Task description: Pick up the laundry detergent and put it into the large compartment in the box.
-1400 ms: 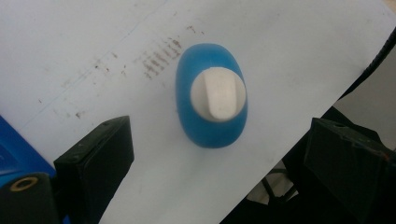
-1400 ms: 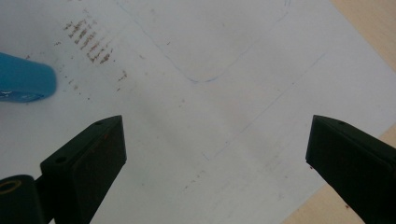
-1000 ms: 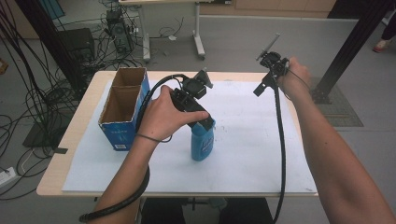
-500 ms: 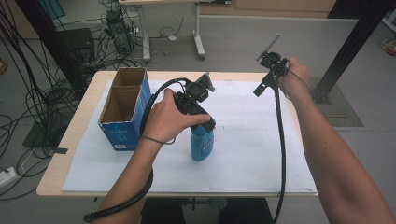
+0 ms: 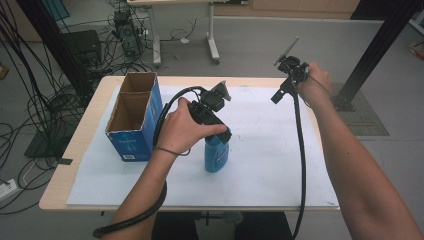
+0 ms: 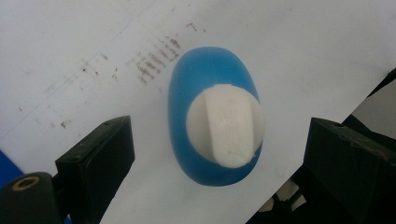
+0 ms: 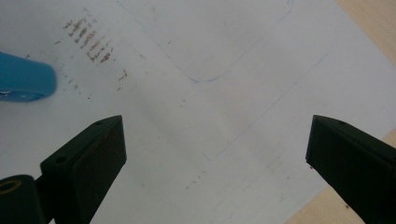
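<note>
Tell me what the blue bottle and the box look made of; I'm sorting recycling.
The blue bottle looks like smooth moulded plastic with a matt white cap. The box seems cardboard: raw brown inside, printed blue outside.

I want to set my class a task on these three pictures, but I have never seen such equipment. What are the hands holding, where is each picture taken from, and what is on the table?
A person holds a hand-operated two-jaw gripper in each hand. The high view looks down on the table; the other two come from cameras riding on the grippers. The left gripper hangs, jaws open, above an upright blue bottle with a white cap, holding nothing. The right gripper, also open, is held over the white paper sheet. An open blue cardboard box stands at the left.
</note>
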Motion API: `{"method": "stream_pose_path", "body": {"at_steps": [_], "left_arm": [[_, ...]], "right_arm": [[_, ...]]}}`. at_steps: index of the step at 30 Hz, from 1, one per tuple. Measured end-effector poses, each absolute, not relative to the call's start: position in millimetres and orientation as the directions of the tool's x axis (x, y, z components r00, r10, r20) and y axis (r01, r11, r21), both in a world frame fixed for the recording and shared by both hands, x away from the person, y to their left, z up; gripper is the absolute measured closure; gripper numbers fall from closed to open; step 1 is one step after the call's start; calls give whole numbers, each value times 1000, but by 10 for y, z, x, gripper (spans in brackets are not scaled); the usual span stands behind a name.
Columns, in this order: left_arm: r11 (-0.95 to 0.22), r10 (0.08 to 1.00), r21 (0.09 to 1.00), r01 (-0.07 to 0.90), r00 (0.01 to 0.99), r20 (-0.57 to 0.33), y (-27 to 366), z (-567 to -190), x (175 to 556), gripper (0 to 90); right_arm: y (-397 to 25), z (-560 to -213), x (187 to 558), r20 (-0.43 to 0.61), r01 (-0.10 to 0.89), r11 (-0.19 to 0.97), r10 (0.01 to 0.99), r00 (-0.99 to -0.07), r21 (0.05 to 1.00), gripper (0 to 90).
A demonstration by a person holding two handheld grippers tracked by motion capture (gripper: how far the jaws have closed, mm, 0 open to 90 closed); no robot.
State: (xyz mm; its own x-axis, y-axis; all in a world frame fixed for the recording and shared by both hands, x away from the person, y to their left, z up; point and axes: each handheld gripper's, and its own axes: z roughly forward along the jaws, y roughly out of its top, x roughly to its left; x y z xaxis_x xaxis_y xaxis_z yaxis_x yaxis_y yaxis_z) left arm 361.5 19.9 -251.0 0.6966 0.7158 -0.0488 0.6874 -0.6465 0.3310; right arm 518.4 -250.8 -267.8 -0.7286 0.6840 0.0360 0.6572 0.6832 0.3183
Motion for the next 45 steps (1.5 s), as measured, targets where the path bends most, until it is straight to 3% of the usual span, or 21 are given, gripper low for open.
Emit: {"method": "stream_pose_path", "body": {"at_steps": [45], "left_arm": [[-650, 721, 299, 698, 691, -46, 28, -2796, 3720, 89]], "right_arm": [[-2527, -2752, 5204, 45, 656, 686, 680, -732, 315, 46]]}}
